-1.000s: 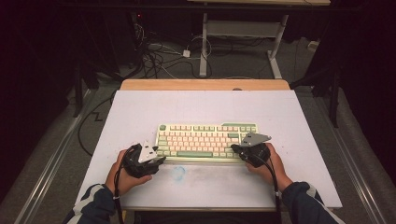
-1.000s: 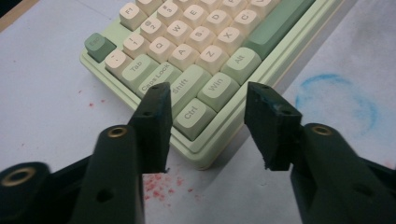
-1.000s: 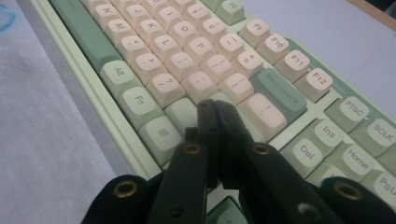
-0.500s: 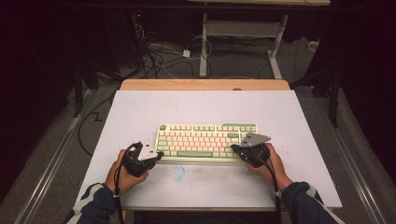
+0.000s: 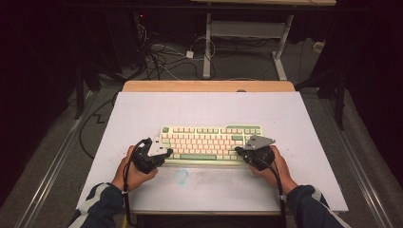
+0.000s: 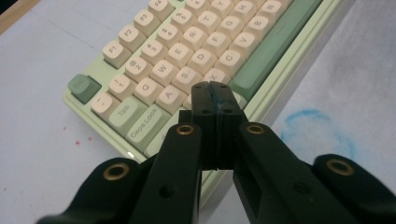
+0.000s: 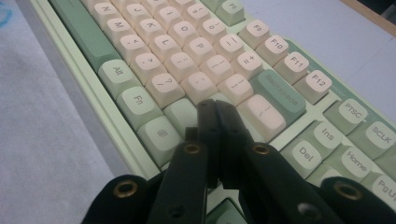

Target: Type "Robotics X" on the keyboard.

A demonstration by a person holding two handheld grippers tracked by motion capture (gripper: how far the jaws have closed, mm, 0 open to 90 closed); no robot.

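Note:
A pale green keyboard with cream keys lies across the middle of the white table top. My left gripper is at its front left corner, held in a person's hand. In the left gripper view its jaws are shut together with nothing between them, tips over the bottom letter row of the keyboard, just left of the green space bar. My right gripper is at the front right corner. Its jaws are also shut and empty, above the keys near Enter on the keyboard.
A faint blue ring mark is drawn on the table just in front of the keyboard, also seen as the blue ring mark. A wooden strip edges the far side. Cables and a desk frame lie on the dark floor beyond.
My left gripper has edged slightly toward the keyboard's left end. The right gripper and the keyboard have kept still.

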